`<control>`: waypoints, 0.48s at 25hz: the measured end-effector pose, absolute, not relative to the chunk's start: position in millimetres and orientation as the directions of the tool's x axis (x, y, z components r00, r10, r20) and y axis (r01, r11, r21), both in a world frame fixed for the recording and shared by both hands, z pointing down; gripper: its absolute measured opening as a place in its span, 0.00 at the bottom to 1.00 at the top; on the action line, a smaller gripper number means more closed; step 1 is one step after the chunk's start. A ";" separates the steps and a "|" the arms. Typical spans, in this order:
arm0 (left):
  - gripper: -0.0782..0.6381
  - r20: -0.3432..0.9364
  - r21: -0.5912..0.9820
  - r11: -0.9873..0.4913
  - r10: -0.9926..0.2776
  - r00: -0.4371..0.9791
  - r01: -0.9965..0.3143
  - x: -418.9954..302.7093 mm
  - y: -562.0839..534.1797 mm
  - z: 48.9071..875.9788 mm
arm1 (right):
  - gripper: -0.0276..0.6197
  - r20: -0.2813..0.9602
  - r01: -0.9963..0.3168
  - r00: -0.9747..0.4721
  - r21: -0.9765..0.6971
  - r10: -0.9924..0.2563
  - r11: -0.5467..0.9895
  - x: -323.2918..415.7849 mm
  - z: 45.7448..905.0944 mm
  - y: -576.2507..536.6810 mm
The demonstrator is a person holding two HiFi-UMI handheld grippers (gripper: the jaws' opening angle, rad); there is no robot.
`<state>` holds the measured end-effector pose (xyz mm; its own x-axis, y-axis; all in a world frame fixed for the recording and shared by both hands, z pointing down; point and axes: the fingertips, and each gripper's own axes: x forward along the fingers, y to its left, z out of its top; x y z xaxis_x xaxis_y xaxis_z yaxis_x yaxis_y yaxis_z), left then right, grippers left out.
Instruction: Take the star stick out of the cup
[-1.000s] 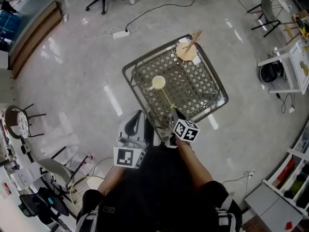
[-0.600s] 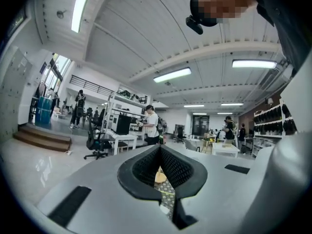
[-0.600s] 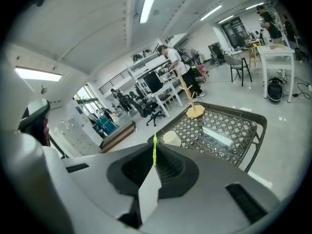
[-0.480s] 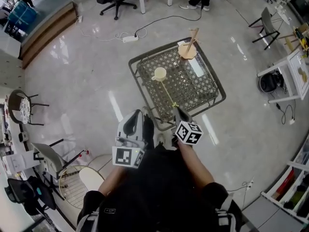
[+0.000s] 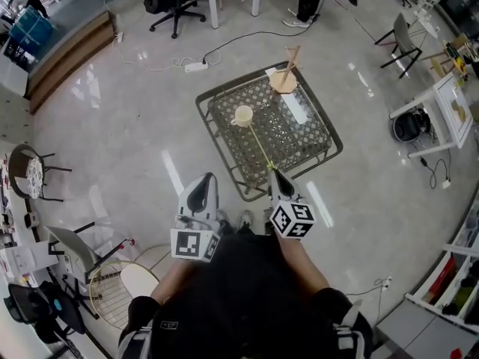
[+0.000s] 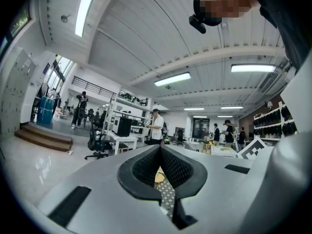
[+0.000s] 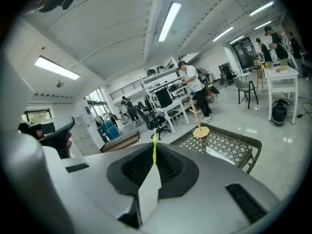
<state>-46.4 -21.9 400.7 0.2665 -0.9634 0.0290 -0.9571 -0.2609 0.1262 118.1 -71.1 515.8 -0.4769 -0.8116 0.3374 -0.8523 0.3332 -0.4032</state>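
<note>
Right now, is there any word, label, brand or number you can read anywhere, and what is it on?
No readable text in any view.
Left gripper cube and right gripper cube: black-and-white square markers only, no letters or digits.
Shelf contents: too small to read.

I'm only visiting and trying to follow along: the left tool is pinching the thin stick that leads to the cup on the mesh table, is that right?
Not quite. It is the right tool that pinches the thin stick, as the right gripper view shows. The left tool has nothing in it. The stick does lead to the cup on the mesh table.
</note>
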 end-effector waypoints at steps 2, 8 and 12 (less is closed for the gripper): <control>0.13 0.028 0.131 -0.269 -0.961 0.275 -0.954 -49.2 -21.5 397.5 | 0.08 0.320 -0.857 -0.468 -0.390 -0.823 0.336 116.6 501.8 -65.7; 0.13 0.024 0.142 -0.289 -0.955 0.295 -0.947 -61.1 -18.2 392.3 | 0.07 0.266 -0.867 -0.443 -0.371 -0.856 0.334 106.5 470.9 -45.6; 0.13 0.021 0.140 -0.295 -0.954 0.301 -0.945 -64.7 -14.3 392.9 | 0.07 0.249 -0.868 -0.430 -0.377 -0.867 0.322 102.6 462.7 -31.5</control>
<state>-64.7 -14.3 392.9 0.3005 -0.9535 0.0208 -0.9452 -0.2949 0.1402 102.6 -31.5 462.7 -0.4304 -0.8675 0.2495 -0.8683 0.3223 -0.3772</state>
